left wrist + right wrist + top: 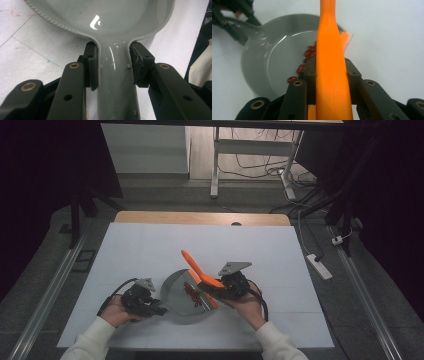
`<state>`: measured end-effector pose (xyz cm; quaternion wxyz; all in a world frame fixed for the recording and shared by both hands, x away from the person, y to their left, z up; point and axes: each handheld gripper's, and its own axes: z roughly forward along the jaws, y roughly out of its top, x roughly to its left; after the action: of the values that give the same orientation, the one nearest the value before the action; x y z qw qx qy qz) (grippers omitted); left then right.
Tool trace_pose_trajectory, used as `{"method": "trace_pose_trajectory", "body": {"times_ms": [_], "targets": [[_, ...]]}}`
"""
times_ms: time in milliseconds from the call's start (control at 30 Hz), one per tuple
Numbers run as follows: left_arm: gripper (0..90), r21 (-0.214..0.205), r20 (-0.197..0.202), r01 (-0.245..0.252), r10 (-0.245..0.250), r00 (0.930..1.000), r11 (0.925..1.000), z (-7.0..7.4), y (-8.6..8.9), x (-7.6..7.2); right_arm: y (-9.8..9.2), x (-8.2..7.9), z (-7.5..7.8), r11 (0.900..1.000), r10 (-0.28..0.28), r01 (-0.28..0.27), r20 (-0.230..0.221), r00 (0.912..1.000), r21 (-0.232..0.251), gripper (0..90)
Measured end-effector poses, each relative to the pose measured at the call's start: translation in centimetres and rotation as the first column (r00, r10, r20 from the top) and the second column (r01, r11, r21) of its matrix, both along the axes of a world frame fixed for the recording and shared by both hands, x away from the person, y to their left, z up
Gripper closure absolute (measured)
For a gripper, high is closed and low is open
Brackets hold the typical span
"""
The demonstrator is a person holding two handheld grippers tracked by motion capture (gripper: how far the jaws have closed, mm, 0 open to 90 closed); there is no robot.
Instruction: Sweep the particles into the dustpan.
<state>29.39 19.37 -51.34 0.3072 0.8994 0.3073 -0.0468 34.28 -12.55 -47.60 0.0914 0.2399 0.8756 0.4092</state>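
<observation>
A grey pan [176,296] sits on the white table cover near the front edge, with several red beans [192,292] in it. My left gripper [159,310] is shut on the pan's handle [115,82], one pad on each side of it. My right gripper [214,288] is shut on an orange spatula [194,265], whose long handle points up and away toward the far left. In the right gripper view the spatula [332,72] runs up between the jaws, and the beans [305,58] lie in the pan [274,62] just left of it.
The white cover [150,245] spreads over a wooden table [200,217]. Beyond it stand a desk frame [216,165] and floor cables. A white power strip [320,266] lies on the floor at the right.
</observation>
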Motion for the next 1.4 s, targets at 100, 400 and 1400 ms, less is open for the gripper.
{"method": "trace_pose_trajectory", "body": {"times_ms": [100, 400, 1400], "targets": [[62.5, -0.001, 0.0, 0.0, 0.0, 1.0, 1.0, 0.0, 0.0, 0.0, -1.0, 0.5, 0.4, 0.9991, -0.042, 0.042, 0.017, 0.999, -0.001, 70.0], [62.5, 0.0, 0.003, -0.005, 0.005, 1.0, 1.0, 0.0, 0.0, -0.1, -2.6, 1.3, -1.3, 0.9864, -0.122, 0.12, -0.01, 0.9925, -0.112, 70.0], [62.4, -0.022, 0.061, -0.028, 0.029, 0.9977, 0.9994, -0.3, -0.1, -0.4, -4.3, 0.5, -0.4, 0.9888, -0.149, 0.149, 0.001, 0.9888, -0.001, 70.0]]}}
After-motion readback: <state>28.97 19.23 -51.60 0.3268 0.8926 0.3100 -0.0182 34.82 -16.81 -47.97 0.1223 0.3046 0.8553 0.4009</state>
